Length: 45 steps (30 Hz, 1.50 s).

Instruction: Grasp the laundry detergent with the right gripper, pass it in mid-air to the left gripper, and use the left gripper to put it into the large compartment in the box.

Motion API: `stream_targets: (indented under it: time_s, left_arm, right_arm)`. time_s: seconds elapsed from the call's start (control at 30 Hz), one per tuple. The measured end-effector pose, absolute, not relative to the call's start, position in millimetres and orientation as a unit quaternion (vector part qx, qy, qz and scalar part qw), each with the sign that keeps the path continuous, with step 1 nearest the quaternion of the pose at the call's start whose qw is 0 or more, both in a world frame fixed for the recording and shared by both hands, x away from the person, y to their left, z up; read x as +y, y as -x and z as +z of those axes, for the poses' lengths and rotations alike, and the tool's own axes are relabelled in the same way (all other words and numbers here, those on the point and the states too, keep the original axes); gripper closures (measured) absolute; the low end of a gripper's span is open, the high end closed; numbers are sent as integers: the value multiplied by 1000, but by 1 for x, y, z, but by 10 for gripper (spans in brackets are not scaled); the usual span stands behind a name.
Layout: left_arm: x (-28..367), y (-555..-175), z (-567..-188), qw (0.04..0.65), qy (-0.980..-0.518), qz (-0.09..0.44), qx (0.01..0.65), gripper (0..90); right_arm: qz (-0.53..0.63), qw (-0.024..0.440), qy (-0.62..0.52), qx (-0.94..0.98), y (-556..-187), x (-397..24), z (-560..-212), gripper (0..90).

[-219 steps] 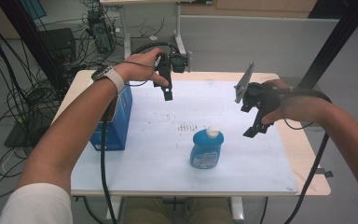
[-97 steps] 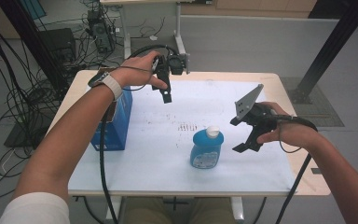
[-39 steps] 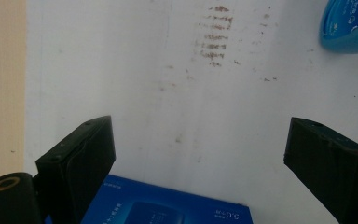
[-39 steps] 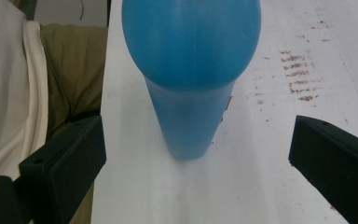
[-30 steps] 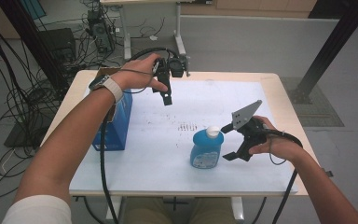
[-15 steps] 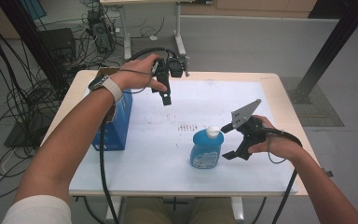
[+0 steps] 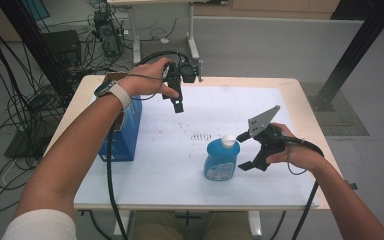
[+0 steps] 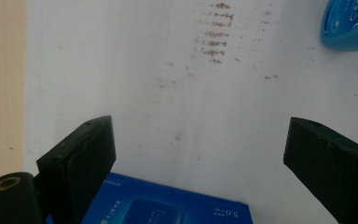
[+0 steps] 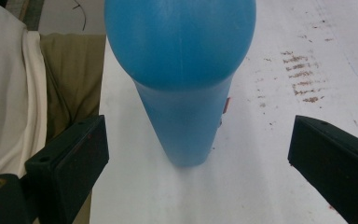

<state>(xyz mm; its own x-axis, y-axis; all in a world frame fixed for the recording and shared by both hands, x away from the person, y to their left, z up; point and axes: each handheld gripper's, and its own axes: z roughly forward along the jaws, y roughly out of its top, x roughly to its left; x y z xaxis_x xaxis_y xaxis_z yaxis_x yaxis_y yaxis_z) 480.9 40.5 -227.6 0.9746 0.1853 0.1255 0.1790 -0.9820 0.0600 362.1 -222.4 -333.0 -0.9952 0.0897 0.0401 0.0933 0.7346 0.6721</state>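
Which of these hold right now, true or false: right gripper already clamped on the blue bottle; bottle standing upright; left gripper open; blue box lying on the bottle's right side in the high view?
1. The right gripper is clamped on the blue bottle. False: its jaws stand wide beside the bottle, pads clear of it.
2. The bottle stands upright with its white cap on top. True.
3. The left gripper is open with nothing between its jaws. True.
4. The blue box lies on the bottle's right side. False: it sits left of the bottle, near the table edge.
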Motion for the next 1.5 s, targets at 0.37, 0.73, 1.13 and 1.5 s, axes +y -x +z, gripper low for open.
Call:
stream_targets:
  time_s: [0.37,0.73,1.13,1.5]
  left_arm:
    - [41,-481,-228,24,-993,66,92,94]
    - [42,-481,-228,24,-993,66,93,94]
    - [42,-482,-229,25,-993,66,94,94]
    - [42,-482,-229,25,-993,66,92,94]
  right_arm:
    - [-359,4,48,-932,-362,-222,-333,46]
    - [-363,3,47,-931,-361,-222,-332,46]
    - [-364,8,44,-930,-360,-221,-332,60]
    - [-364,10,44,-930,-360,-222,-332,61]
